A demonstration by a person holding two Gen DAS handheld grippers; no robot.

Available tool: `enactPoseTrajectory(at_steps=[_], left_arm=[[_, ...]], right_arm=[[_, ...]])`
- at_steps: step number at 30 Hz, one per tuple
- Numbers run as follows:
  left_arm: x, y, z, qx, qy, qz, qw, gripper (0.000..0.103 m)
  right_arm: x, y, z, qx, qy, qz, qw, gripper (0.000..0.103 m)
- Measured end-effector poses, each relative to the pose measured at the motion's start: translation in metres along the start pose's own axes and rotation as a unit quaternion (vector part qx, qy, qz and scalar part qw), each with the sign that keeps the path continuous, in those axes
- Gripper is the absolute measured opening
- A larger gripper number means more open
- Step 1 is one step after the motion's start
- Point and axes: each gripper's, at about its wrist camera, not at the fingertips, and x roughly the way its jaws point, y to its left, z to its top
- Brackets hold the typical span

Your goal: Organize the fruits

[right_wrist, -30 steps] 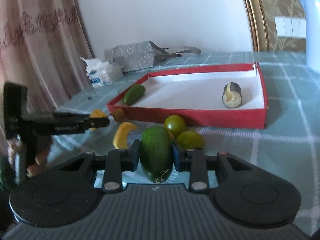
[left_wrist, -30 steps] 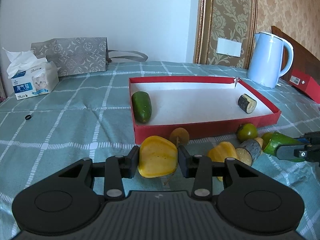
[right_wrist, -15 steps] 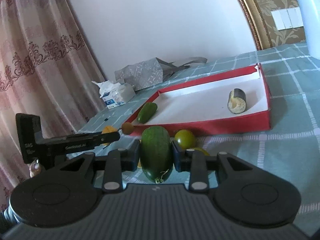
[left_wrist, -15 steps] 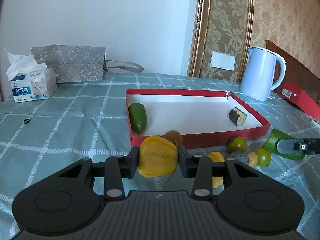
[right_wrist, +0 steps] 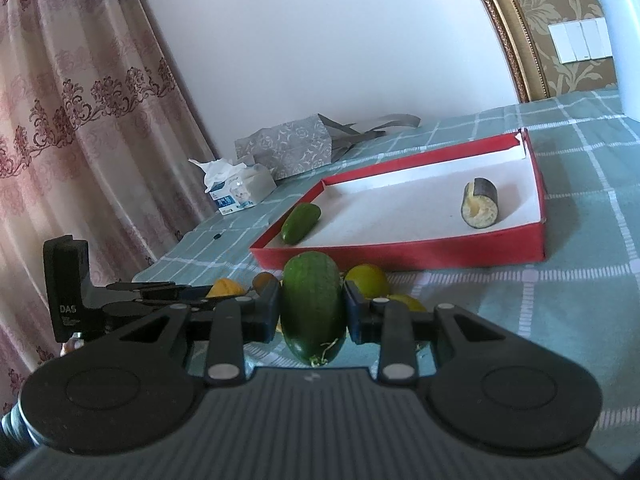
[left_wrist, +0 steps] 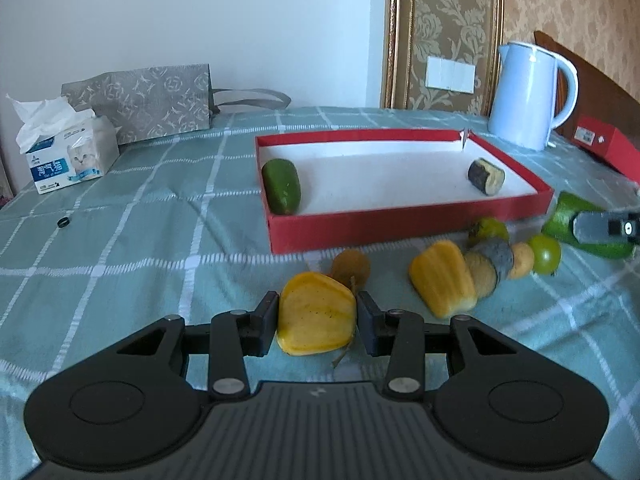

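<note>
The left tongs (left_wrist: pixel 316 322) grip a yellow fruit piece (left_wrist: pixel 316 320) between their pads, held above the worktop (left_wrist: pixel 120 248) near its front edge, just in front of the red tray (left_wrist: pixel 400 226). The right tongs (right_wrist: pixel 312 312) are clenched on a large green fruit (right_wrist: pixel 312 308), its stem end toward the camera, also held short of the tray's front wall; in the left wrist view this fruit shows at the far right edge, off the tray's front right corner.

Inside the tray, a smaller green fruit (left_wrist: pixel 282 186) lies against the left wall near the front left corner, and a dark-skinned cut piece (left_wrist: pixel 486 176) with pale flesh rests near the right wall. The two sit well apart on the white floor of the tray.

On the cloth just outside the tray's front wall lies a cluster: a brown round fruit (left_wrist: pixel 352 266) directly behind the held yellow piece, a second yellow piece (left_wrist: pixel 442 284) to its right, touching a dark-skinned slice (left_wrist: pixel 490 266), then a small tan fruit (left_wrist: pixel 522 260) and two round green fruits (left_wrist: pixel 544 254), one of them close to the tray wall.

Farther out, a tissue box (left_wrist: pixel 70 156) and a grey patterned bag (left_wrist: pixel 148 106) stand by the worktop's far left corner, with a small dark ring (left_wrist: pixel 63 222) on the cloth near the left edge. A pale blue kettle (left_wrist: pixel 528 96) stands at the far right, beside a red box (left_wrist: pixel 608 148).
</note>
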Motion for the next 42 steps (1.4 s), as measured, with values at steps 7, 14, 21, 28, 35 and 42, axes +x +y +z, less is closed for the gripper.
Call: enactPoseTrajectory(at_steps=[7,14,21,28,35,42], left_arm=[[-0.01,0.006,-0.011,0.007,0.002,0.0,1.0,0.055],[-0.011,0.016,-0.012,-0.015,0.001,-0.006,0.9999,0.061],[-0.031,0.018,-0.01,0.015,-0.021,-0.002,0.9997,0.056],[-0.029,0.024,0.003,0.012,-0.019,-0.011,0.9997,0.056],[-0.013,0.011,0.005,0.048,-0.001,-0.02,0.9986,0.057],[-0.001,0.016,0.002,0.041,0.017,-0.04,0.9982,0.056]], right_arm=[[0.002,0.004,0.0,-0.011,0.006,-0.005,1.0,0.031],[0.007,0.006,-0.002,-0.019,0.015,-0.009,1.0,0.031],[0.006,0.004,-0.004,-0.016,0.017,-0.008,1.0,0.031],[0.008,0.005,-0.003,-0.018,0.019,-0.007,1.0,0.031],[0.009,0.004,-0.003,-0.021,0.022,-0.007,1.0,0.031],[0.009,0.004,-0.003,-0.019,0.02,-0.009,1.0,0.031]])
